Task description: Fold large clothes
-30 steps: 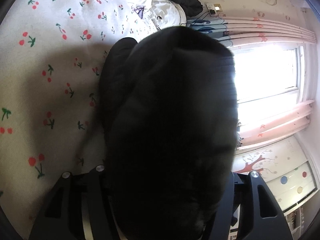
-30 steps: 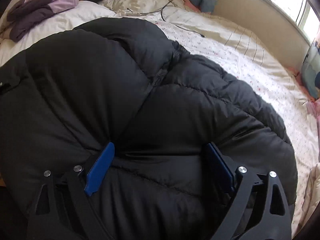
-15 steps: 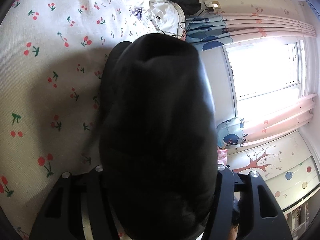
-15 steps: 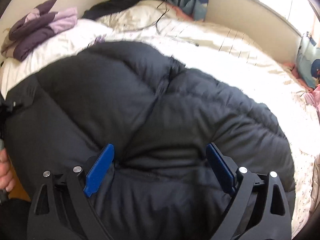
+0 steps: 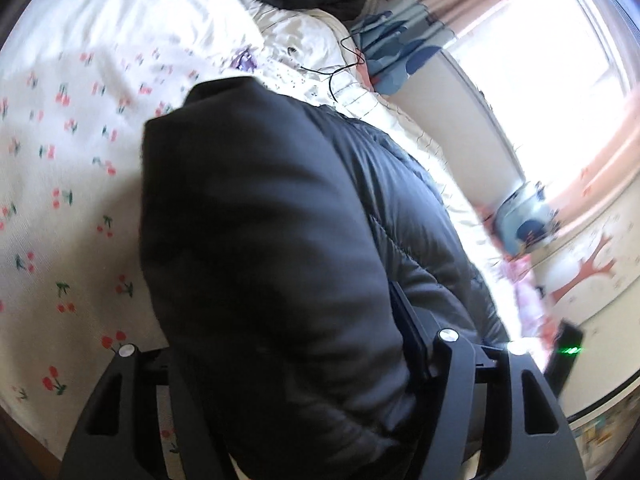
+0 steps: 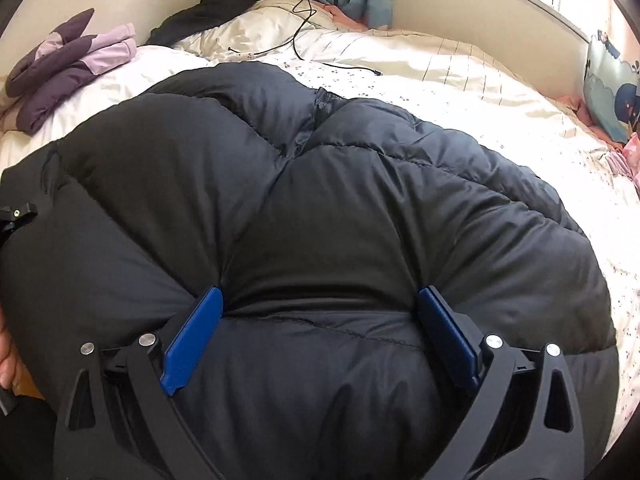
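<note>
- The black puffer jacket (image 6: 320, 200) lies on the bed (image 6: 460, 88) and fills most of the right wrist view; its long axis runs from the camera toward the pillows at the head of the bed.
- The quilted seams of the jacket meet in a dark crease near its far end.
- In the left wrist view a thick part of the same jacket (image 5: 260, 260) rises up in front of the camera and points away toward the far side of the bed.
- The right gripper (image 6: 320, 320) grasps a wide fold of the jacket; its two blue fingers (image 6: 192, 340) press into the padding on both sides, quite far apart.
- The left gripper (image 5: 296, 344) has the jacket between its fingers, clenched on a bulky bunch; one finger is hidden by the cloth.
- The bed has a white cover with small red cherries (image 5: 68, 152).
- A purple garment (image 6: 64, 68) lies folded near the wall, well apart from the jacket.
- A black cable (image 6: 300, 28) runs over the cream pillow (image 6: 248, 36).
- A bright window (image 5: 560, 48) with pink curtains (image 5: 592, 168) is beside the bed.
</note>
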`<state>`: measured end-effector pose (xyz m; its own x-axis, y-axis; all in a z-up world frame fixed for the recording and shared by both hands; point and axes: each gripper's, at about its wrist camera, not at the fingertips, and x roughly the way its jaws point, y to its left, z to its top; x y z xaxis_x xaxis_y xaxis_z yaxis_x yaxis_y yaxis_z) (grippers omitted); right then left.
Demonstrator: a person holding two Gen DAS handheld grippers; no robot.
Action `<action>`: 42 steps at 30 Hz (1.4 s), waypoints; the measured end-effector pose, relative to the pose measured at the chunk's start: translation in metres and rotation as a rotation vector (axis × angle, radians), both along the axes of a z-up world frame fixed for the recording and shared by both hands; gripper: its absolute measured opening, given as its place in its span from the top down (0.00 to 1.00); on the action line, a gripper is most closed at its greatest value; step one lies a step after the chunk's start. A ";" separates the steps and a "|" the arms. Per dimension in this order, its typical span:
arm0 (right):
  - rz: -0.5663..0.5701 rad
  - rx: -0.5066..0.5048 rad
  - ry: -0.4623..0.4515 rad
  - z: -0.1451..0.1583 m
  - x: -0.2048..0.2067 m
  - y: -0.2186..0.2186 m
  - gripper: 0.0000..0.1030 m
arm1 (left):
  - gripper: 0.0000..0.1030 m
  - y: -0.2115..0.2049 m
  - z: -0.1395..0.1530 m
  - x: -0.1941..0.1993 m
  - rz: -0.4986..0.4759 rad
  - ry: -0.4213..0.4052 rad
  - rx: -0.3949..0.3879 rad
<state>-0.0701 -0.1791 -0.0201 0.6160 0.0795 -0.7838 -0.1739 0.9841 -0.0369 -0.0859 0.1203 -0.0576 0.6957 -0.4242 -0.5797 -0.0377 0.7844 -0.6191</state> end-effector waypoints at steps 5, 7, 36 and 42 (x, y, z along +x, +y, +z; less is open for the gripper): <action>-0.038 0.011 -0.073 0.036 0.031 -0.003 0.09 | 0.38 -0.008 0.006 0.001 -0.017 -0.004 0.084; -0.049 -0.040 -0.080 0.044 0.068 0.005 0.08 | 0.38 -0.011 0.008 -0.001 -0.021 -0.007 0.109; -0.324 0.059 0.021 -0.024 -0.010 -0.137 0.07 | 0.36 -0.028 0.021 0.001 -0.064 -0.010 0.281; -0.283 0.066 -0.039 0.010 -0.027 -0.128 0.07 | 0.28 -0.023 0.014 0.004 -0.079 0.015 0.226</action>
